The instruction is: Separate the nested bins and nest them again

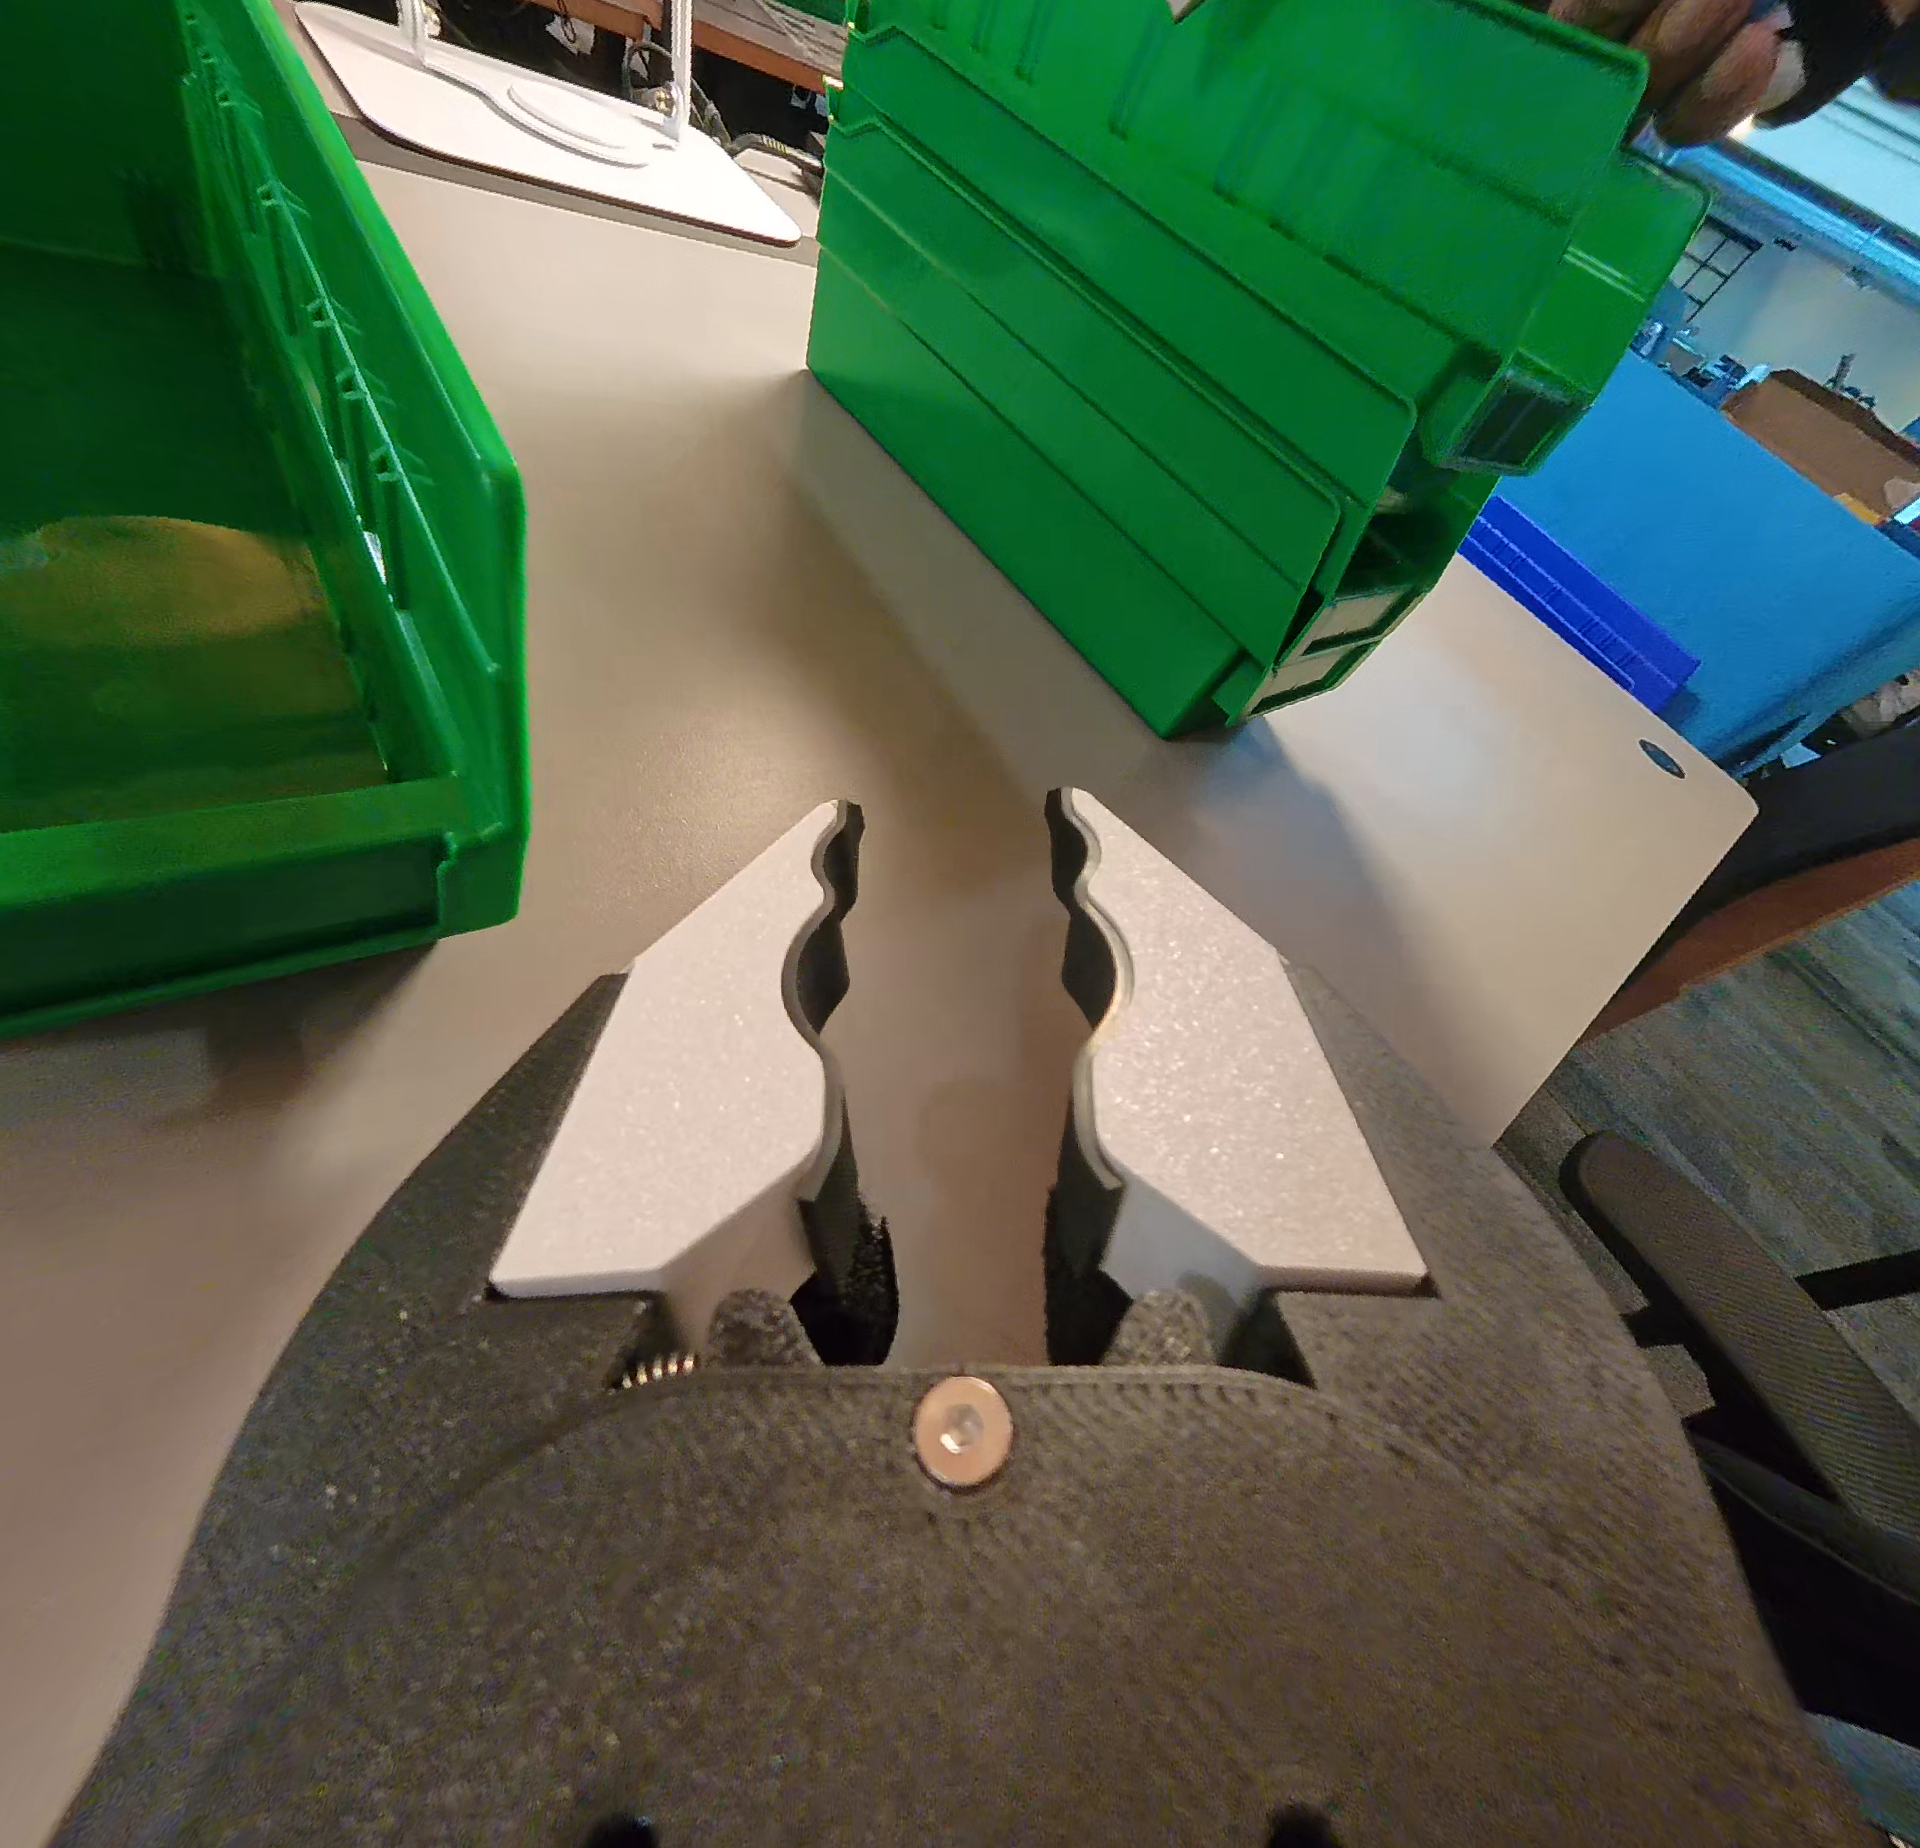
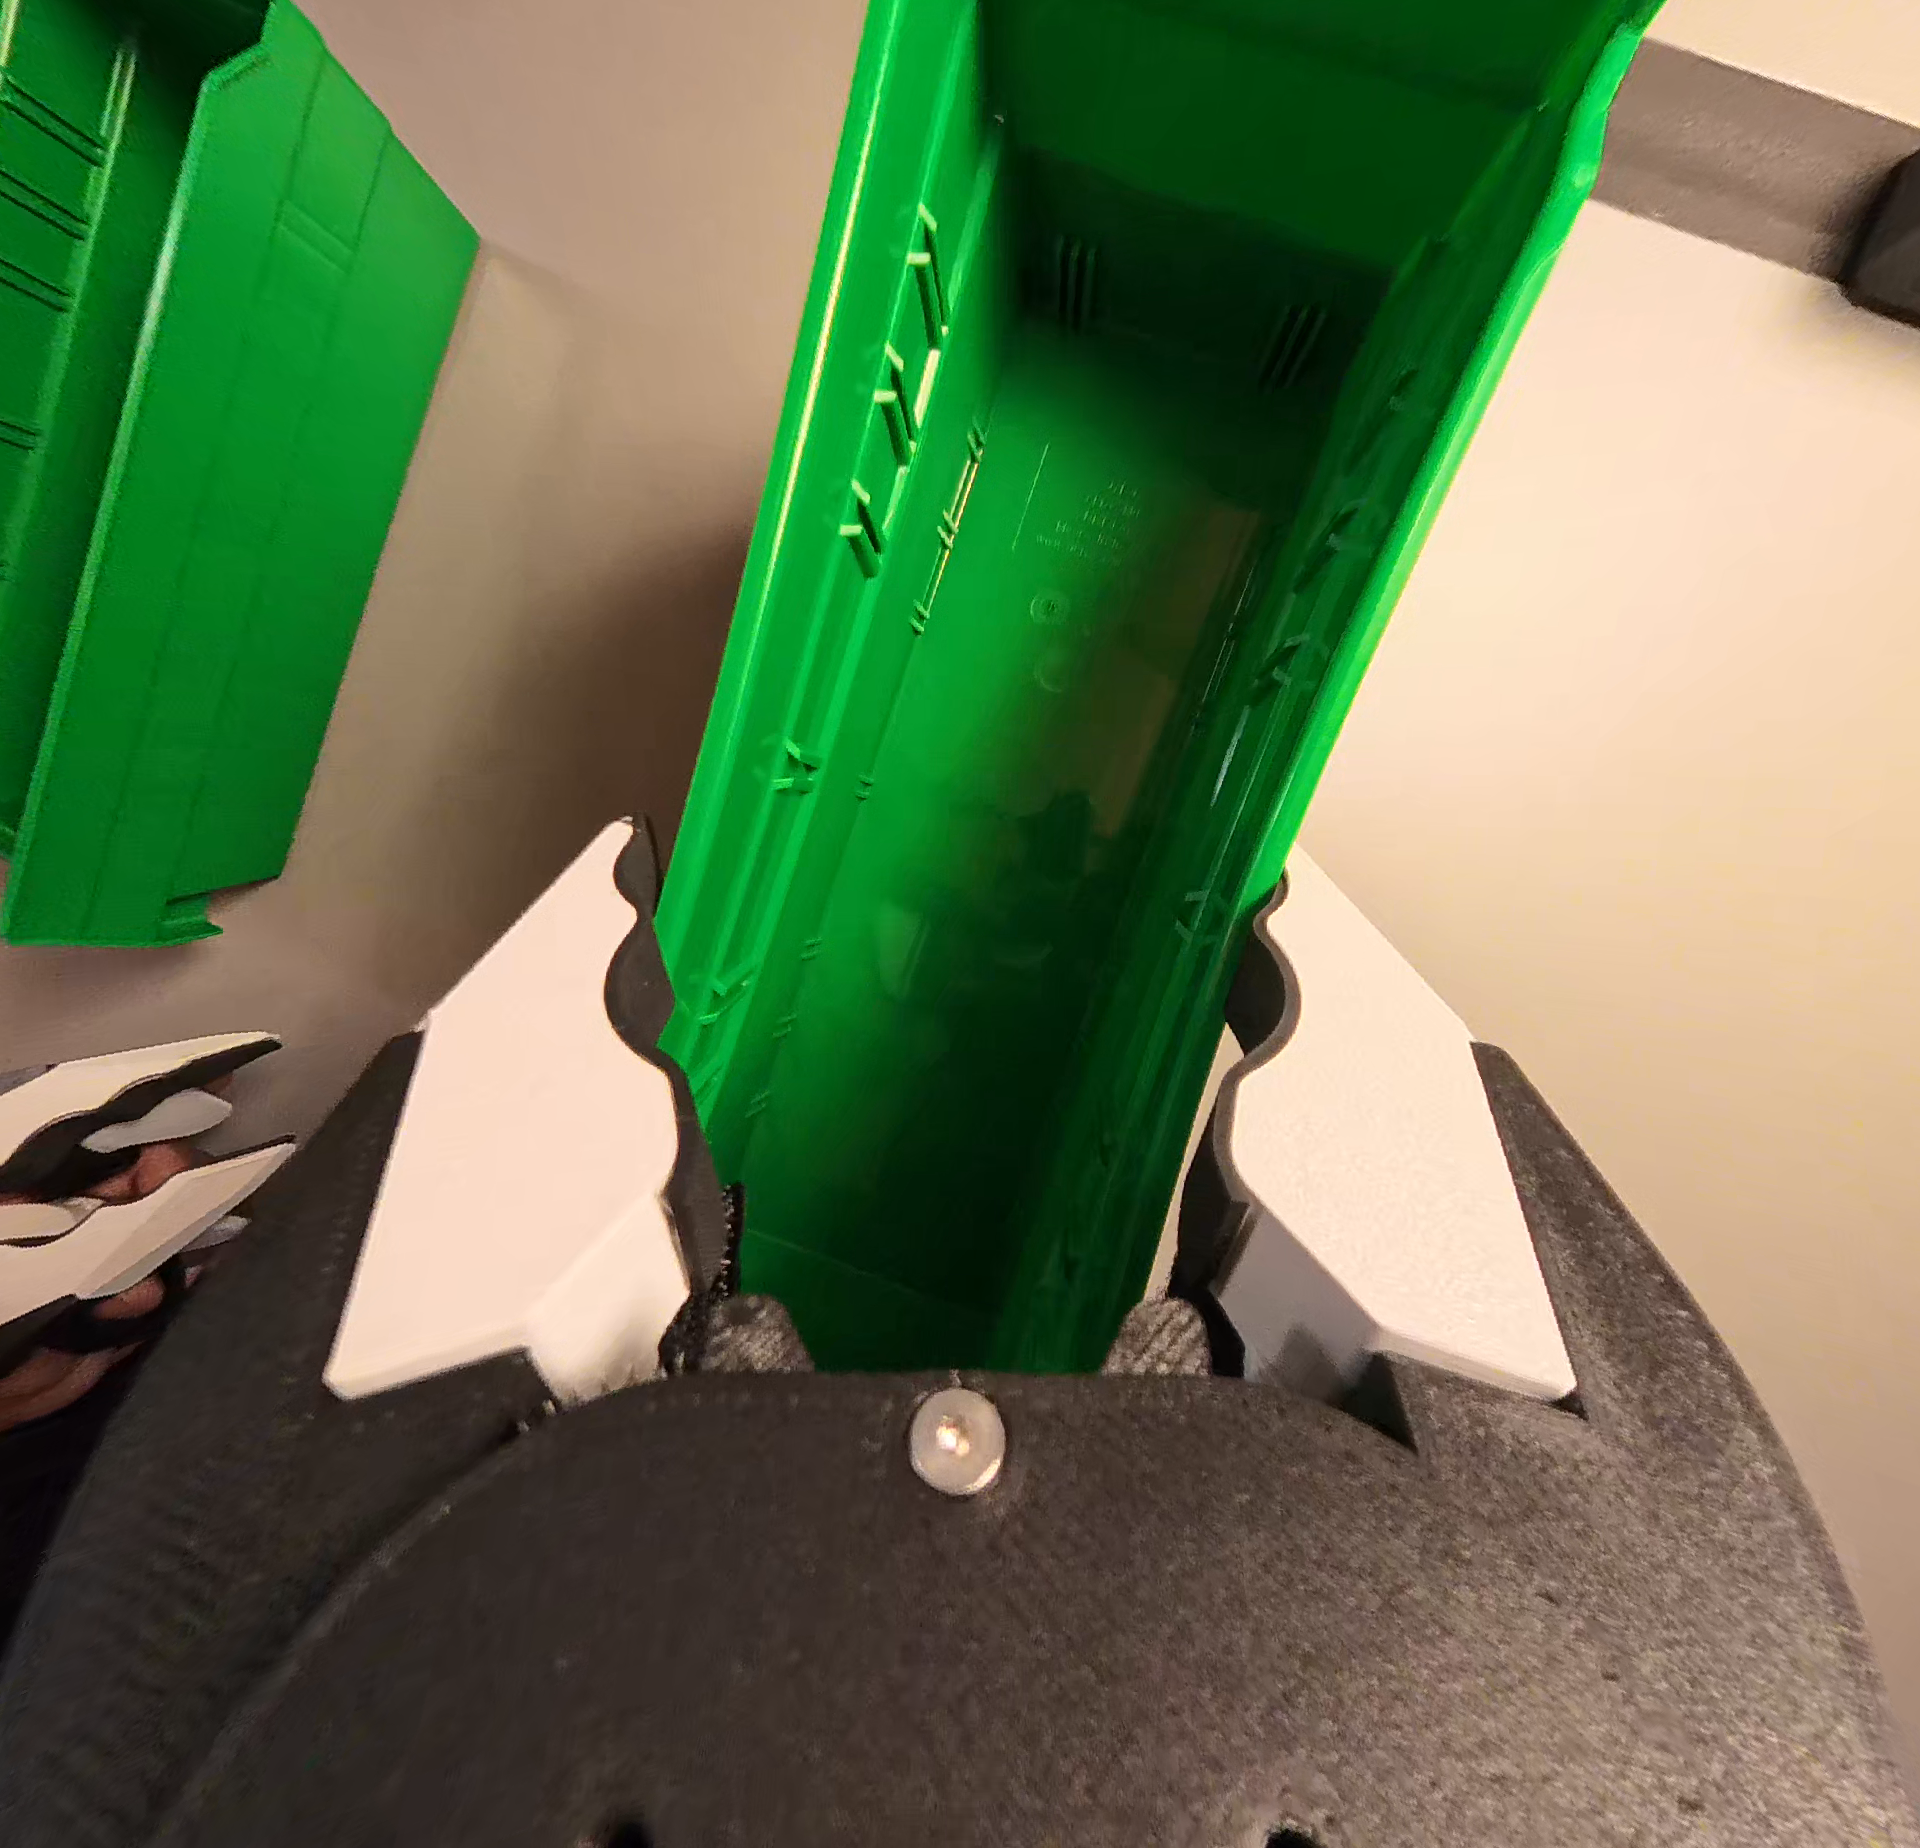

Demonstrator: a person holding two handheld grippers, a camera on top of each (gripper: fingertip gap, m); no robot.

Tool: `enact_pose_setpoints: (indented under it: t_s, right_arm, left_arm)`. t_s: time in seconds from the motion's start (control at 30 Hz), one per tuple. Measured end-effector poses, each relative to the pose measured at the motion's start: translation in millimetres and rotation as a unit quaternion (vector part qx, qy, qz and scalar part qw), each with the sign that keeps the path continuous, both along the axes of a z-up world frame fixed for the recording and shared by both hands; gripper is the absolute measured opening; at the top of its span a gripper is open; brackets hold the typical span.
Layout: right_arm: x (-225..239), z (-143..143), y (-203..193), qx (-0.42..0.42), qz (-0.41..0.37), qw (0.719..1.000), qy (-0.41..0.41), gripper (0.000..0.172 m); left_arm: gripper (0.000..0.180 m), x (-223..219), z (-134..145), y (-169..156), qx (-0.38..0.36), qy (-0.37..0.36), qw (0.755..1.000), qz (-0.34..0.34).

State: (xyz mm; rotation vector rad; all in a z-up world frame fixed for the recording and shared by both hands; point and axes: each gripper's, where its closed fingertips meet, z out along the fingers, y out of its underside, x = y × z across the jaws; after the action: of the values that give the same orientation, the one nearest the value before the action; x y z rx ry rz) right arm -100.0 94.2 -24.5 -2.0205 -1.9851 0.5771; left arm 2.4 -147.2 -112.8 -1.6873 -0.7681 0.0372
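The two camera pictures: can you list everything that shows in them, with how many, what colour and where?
Nested bins: one stack, at least three, green, on the table ahead and right of the left gripper.
Single bin: one, green, standing alone on the table at the left.
Table: one, grey-beige, under everything.
White board: one, far side of the table, with a thin white stand on it.
Blue bin: one, past the table's right edge.
Chair: one, dark, lower right.
Left gripper: one, white fingers, nothing between them, above bare table.
Right gripper: one, fingers wide, clasping the stack's top bin across its width.
Hand: one, top right, at the right gripper.
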Motion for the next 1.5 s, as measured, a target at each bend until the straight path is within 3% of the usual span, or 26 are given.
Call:
enact_pose_setpoints:
  t_s: [0.47, 0.9, 1.13, 1.37, 1.5]
  right_arm:
    - [2.7, -23.3, -0.5, -0.003, 0.002, 1.0, -0.008, 0.113]
    - [1.9, -24.7, -0.7, 0.008, 0.0, 1.0, 0.009, 0.116]
    - [3.6, -26.2, 0.9, 0.009, -0.009, 1.0, 0.012, 0.126]
    - [5.8, 8.8, 1.7, 0.012, -0.009, 0.998, 0.058, 0.126]
    - [7.9, 30.8, -19.1, 0.018, 0.015, 0.996, 0.091, 0.126]
  left_arm:
    - [0.036, 0.5, -1.1, 0.9, -0.007, 0.002, 1.0, 0.0]
    - [0.036, 1.6, -2.7, 2.4, -0.02, 0.008, 1.0, 0.001]
    - [0.036, 1.9, -1.6, 1.8, -0.016, 0.009, 1.0, 0.001]
    - [0.036, 2.4, -2.3, 2.5, -0.015, 0.004, 1.0, -0.003]
    - [0.036, 2.4, -2.6, 2.7, -0.016, 0.003, 1.0, -0.003]
